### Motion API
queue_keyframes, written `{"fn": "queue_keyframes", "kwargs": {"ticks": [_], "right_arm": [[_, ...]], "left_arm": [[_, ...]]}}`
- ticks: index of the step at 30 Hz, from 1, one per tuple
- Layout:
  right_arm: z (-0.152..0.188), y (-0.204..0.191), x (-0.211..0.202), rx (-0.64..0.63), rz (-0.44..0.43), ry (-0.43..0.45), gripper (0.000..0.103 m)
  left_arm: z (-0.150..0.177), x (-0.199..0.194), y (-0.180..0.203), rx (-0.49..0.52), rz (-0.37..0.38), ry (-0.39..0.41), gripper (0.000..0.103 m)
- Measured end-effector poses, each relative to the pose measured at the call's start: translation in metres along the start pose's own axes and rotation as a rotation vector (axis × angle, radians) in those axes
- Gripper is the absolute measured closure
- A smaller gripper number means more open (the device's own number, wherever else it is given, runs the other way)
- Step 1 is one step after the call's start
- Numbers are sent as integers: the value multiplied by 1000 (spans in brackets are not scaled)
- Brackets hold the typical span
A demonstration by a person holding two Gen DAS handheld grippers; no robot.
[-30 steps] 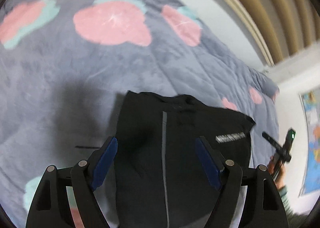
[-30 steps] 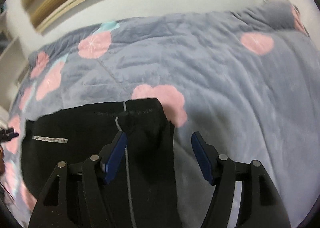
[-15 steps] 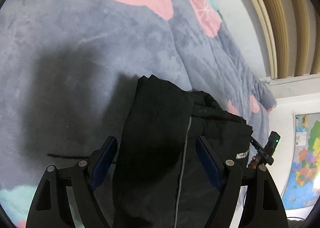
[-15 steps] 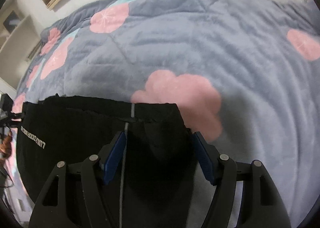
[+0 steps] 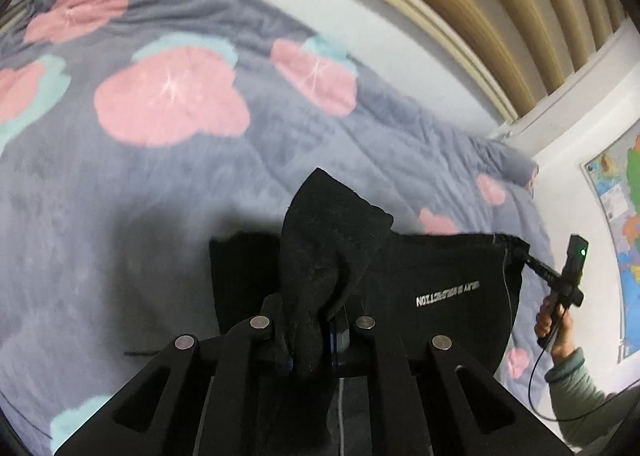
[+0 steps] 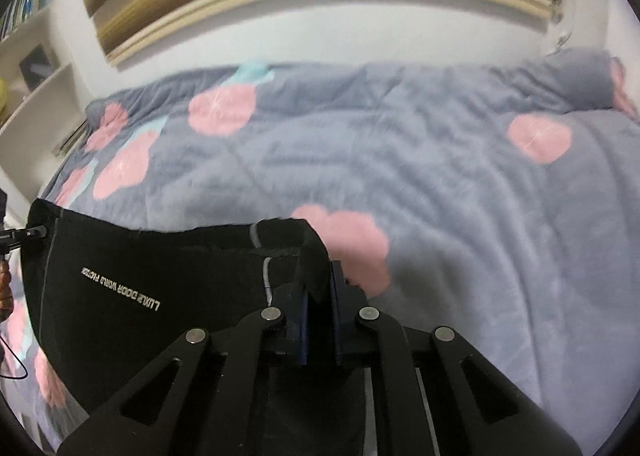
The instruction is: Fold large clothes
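1. Because a fold needs two held corners, we are finding the left gripper [image 5: 310, 340] and the right gripper [image 6: 318, 320] each clamping an end of the black garment [image 6: 160, 276], its edge stretching between them above the bed.
2. We are noting a grey floral blanket [image 6: 460, 195], slatted headboard [image 5: 500, 15] and wall map [image 5: 624, 215].

The black fabric garment with white lettering [image 5: 448, 288] runs off the near edge behind the gripper frame; the grey plush floral blanket [image 6: 460, 183] is motion-blurred; the colourful wall map [image 5: 624, 223] is cut off at right.
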State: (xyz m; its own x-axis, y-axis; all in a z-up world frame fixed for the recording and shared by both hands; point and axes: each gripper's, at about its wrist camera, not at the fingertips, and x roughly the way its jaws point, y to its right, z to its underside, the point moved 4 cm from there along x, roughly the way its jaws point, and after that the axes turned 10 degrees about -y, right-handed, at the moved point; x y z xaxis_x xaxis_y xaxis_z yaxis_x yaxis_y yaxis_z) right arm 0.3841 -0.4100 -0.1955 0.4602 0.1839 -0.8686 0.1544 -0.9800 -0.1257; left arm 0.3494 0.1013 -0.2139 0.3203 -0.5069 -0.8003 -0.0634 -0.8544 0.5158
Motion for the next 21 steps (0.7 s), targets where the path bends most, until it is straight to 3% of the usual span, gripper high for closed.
{"fn": "queue_keyframes", "kwargs": {"ticks": [3, 7, 10, 11, 14, 15, 17, 18, 19, 20, 21], "right_arm": [[0, 2, 15, -4, -45, -70, 91], [12, 10, 62, 10, -79, -190, 86], [18, 18, 91, 46, -108, -250, 75], [19, 20, 95, 51, -120, -250, 71], [17, 24, 106, 44, -121, -249, 39], [16, 25, 109, 41, -123, -246, 37], [11, 28, 117, 52, -140, -250, 37], [9, 28, 121, 64, -167, -255, 43], [8, 27, 122, 67, -188, -256, 58], [6, 23, 122, 59, -194, -258, 81], [6, 20, 120, 47, -190, -252, 86]], "left_arm": [[-11, 4, 7, 16, -5, 11, 92], [-12, 42, -6, -11, -60, -70, 92], [-8, 61, -23, -71, -37, -103, 92], [-8, 63, -26, -79, -29, -102, 92], [-8, 63, -29, -84, -14, -97, 92], [-8, 64, -29, -84, -14, -99, 92], [-8, 66, -30, -83, -14, -106, 92], [-8, 67, -30, -84, -17, -109, 92], [-7, 69, -31, -87, -21, -110, 92], [-8, 70, -31, -90, -26, -106, 92], [-8, 69, -31, -94, -35, -95, 92]]}}
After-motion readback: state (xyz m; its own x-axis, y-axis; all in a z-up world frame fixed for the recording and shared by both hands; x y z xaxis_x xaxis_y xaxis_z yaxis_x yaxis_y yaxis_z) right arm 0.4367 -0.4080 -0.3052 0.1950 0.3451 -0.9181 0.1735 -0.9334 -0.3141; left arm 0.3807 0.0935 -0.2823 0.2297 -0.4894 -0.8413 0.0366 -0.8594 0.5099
